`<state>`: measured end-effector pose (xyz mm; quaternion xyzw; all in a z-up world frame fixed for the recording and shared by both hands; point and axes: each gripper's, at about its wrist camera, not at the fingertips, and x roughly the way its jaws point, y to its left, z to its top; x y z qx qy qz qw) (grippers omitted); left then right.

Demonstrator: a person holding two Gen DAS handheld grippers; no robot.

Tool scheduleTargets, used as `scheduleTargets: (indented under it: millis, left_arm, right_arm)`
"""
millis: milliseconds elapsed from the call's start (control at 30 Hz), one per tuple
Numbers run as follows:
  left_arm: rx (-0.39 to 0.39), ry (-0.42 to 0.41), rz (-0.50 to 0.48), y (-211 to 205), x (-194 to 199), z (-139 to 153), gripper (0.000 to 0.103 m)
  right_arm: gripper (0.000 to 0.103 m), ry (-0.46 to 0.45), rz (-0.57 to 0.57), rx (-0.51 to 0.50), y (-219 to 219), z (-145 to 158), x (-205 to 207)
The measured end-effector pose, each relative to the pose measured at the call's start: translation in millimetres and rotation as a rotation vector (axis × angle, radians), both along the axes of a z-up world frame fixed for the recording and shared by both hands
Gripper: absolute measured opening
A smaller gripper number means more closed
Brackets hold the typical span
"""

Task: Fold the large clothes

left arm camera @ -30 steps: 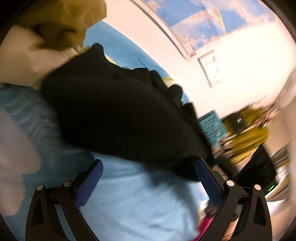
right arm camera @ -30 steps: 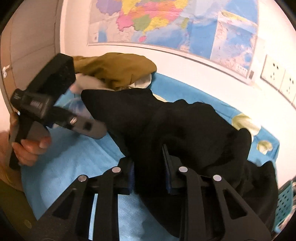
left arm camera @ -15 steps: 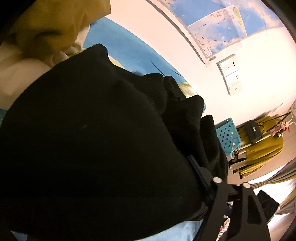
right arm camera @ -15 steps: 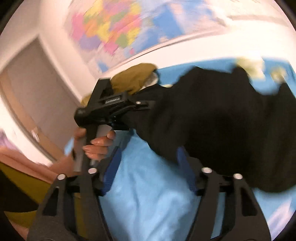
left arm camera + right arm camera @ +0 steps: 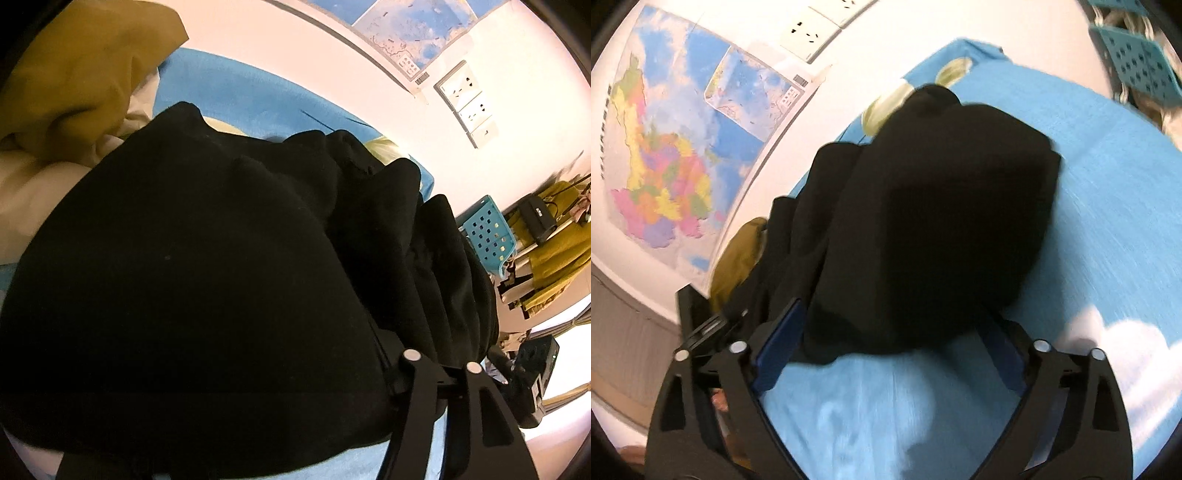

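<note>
A large black garment lies bunched on the blue bed sheet. It fills most of the left wrist view and drapes over my left gripper, hiding the left finger and both tips; only the right finger's arm shows. In the right wrist view the same garment lies folded over in a thick heap. My right gripper is open, its blue-padded fingers on either side of the heap's near edge, and holds nothing.
An olive garment and a cream one are piled at the bed's far left. A wall with a map and sockets runs behind the bed. A blue perforated basket and a cluttered rack stand at the right.
My right gripper let go of the black garment, opened and swung round to face its near edge. The garment now covers my left gripper, which was open and in clear view a second ago.
</note>
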<state>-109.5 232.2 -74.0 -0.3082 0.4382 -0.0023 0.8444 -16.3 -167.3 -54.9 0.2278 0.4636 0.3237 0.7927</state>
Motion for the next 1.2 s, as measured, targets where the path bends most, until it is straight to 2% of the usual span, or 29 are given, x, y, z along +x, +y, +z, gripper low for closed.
scheduleTargets:
  millis: [67,133,200,267,400,467,600,700,733,767,867,933,1033,1200]
  left_arm:
    - [-0.042,-0.011,-0.001,3.3,2.1,-0.3,0.076]
    - [-0.068,-0.022,0.004,4.4,4.1,-0.2,0.081]
    - [-0.040,-0.023,-0.009,0.8,7.8,0.8,0.082]
    - [-0.002,-0.032,-0.016,-0.5,9.8,2.3,0.082]
    - [0.040,-0.059,-0.018,-5.1,7.2,2.0,0.083]
    - [0.049,-0.066,-0.019,-7.4,7.3,2.4,0.089]
    - [0.101,-0.041,0.002,-16.7,16.1,4.3,0.089]
    - [0.149,-0.005,0.016,-21.2,21.0,6.3,0.070]
    - [0.155,0.009,0.012,-22.4,22.6,7.2,0.057]
    - [0.154,0.009,0.006,-22.5,22.7,8.8,0.051]
    - [0.179,-0.008,-0.013,-24.1,18.5,20.7,0.034]
    - [0.177,-0.037,-0.028,-22.7,14.2,32.7,0.029]
    - [0.164,-0.072,-0.045,-17.9,10.8,52.6,0.028]
    - [0.202,-0.134,-0.067,-13.8,7.3,92.1,0.028]
  right_arm:
    - [0.098,-0.008,-0.036,0.009,11.1,0.7,4.0]
    - [0.097,-0.014,-0.065,0.049,15.2,3.8,8.6]
    - [0.092,-0.062,-0.075,0.102,10.4,14.4,11.1]
    - [0.088,-0.123,-0.070,0.095,10.4,25.2,10.0]
    - [0.091,0.014,-0.093,-0.026,6.1,-1.3,14.9]
    - [0.093,-0.004,-0.085,-0.018,7.6,-2.7,12.9]
    - [0.092,-0.022,-0.060,0.006,19.2,-1.3,21.4]
    - [0.065,-0.030,-0.029,-0.009,28.3,-4.1,28.9]
    - [0.039,-0.025,-0.003,0.014,28.5,-4.6,31.9]
    - [0.035,-0.016,0.011,0.039,29.6,-3.9,34.2]
    - [0.026,-0.067,0.052,0.054,32.2,13.4,31.9]
    - [0.023,-0.120,0.081,0.078,33.2,34.1,27.1]
    - [0.021,-0.210,0.108,0.098,34.9,65.1,19.4]
    - [0.019,-0.346,0.179,0.092,50.3,120.0,8.4]
